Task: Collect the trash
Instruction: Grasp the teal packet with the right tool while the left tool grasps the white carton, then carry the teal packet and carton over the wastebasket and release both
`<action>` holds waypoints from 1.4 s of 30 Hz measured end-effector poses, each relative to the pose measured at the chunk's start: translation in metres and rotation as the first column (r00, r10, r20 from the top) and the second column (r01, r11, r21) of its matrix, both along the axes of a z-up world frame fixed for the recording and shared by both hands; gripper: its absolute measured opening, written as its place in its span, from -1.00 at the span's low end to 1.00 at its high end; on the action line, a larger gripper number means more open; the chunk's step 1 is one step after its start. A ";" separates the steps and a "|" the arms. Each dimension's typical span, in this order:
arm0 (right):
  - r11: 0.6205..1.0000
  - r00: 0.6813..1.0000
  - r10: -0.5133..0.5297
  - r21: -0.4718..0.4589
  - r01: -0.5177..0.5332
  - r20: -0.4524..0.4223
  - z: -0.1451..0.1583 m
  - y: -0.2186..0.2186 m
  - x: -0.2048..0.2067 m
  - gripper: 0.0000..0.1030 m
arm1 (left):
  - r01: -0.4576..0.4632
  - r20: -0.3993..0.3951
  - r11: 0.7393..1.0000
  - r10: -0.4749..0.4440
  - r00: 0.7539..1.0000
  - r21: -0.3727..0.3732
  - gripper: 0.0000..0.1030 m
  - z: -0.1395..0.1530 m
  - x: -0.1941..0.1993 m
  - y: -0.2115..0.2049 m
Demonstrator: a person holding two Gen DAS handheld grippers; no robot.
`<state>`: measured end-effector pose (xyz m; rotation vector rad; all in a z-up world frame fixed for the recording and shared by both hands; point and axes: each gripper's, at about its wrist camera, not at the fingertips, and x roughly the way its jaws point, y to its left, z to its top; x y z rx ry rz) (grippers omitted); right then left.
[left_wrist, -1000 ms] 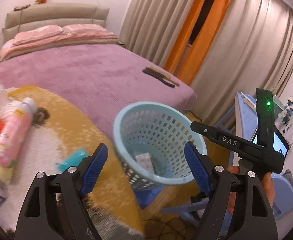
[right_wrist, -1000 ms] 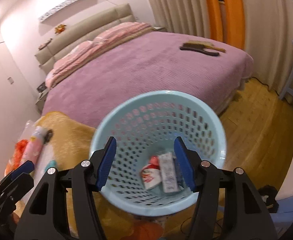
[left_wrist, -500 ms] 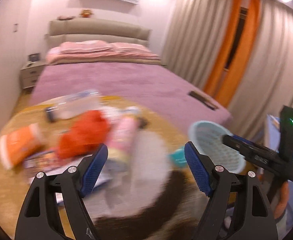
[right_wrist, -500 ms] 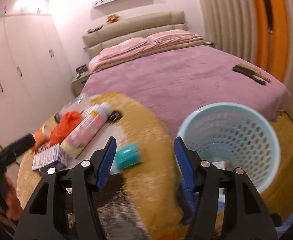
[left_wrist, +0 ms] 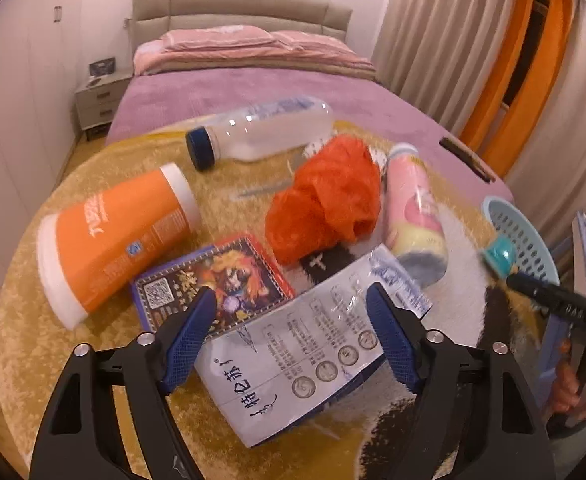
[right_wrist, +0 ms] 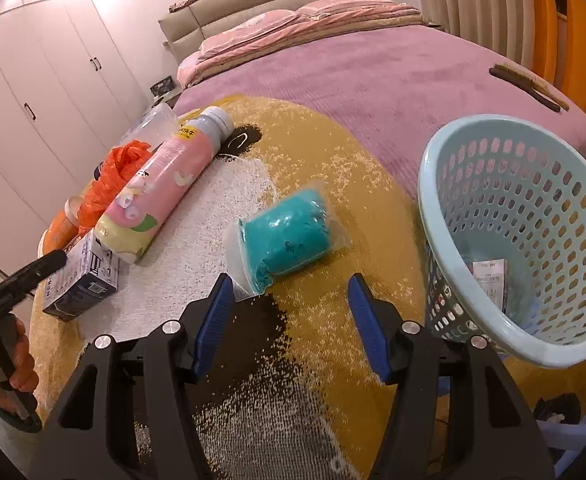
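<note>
A: Looking across the round yellow surface (left_wrist: 33,300), I count most of the trash uncollected; the blue basket (right_wrist: 505,248) off its right edge holds only a few wrappers.

B: What's left, big to small?

A: The orange canister (left_wrist: 117,240) near the left edge, the clear bottle (left_wrist: 261,136) at the far edge, the pink bottle (right_wrist: 165,184), the white-and-blue box (left_wrist: 305,360), the orange bag (left_wrist: 325,204), the card pack (left_wrist: 213,284), the teal packet (right_wrist: 289,236).

B: Claws?

A: My left claw (left_wrist: 291,340) has just been closing, jaws apart over the box, gripping nothing. My right claw (right_wrist: 289,320) is apart, empty, just short of the packet.

B: View differences?

A: Only the right shows inside the basket; only the left shows the card pack.
</note>
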<state>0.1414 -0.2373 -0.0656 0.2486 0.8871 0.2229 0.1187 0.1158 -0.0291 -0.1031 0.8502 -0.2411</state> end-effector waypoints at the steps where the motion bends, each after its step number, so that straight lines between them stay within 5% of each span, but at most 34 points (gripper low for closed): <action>1: 1.000 1.000 0.008 -0.010 -0.008 0.003 0.001 0.002 0.001 0.10 | 0.018 -0.003 1.000 -0.018 1.000 -0.009 0.39 -0.001 -0.002 -0.001; 10: 0.999 0.999 0.043 -0.015 -0.043 0.011 0.003 0.006 0.010 0.10 | 0.206 -0.045 0.978 -0.207 0.977 -0.028 0.39 0.000 -0.040 -0.029; 18: 0.999 0.999 0.036 0.017 -0.036 0.005 0.002 0.006 0.017 0.31 | 0.113 -0.080 0.990 -0.106 0.991 0.088 0.52 -0.018 -0.048 -0.061; 23: 1.000 1.000 0.011 -0.028 -0.011 0.014 0.002 0.013 0.022 0.31 | 0.061 -0.078 0.987 -0.050 0.996 0.151 0.36 -0.026 -0.042 -0.067; 28: 0.999 1.000 -0.008 -0.048 0.009 0.026 0.002 0.017 0.030 0.30 | 0.021 -0.063 0.991 -0.013 0.998 0.135 0.15 -0.024 -0.044 -0.068; 36: 0.990 0.999 -0.009 -0.144 0.015 0.045 0.003 0.026 0.031 -0.17 | -0.002 -0.032 0.994 0.006 0.999 0.105 0.12 -0.021 -0.053 -0.073; 42: 0.992 0.997 -0.025 -0.125 0.033 0.071 0.010 0.015 0.019 -0.21 | 0.024 0.037 0.997 -0.027 0.999 0.073 0.11 -0.001 -0.070 -0.083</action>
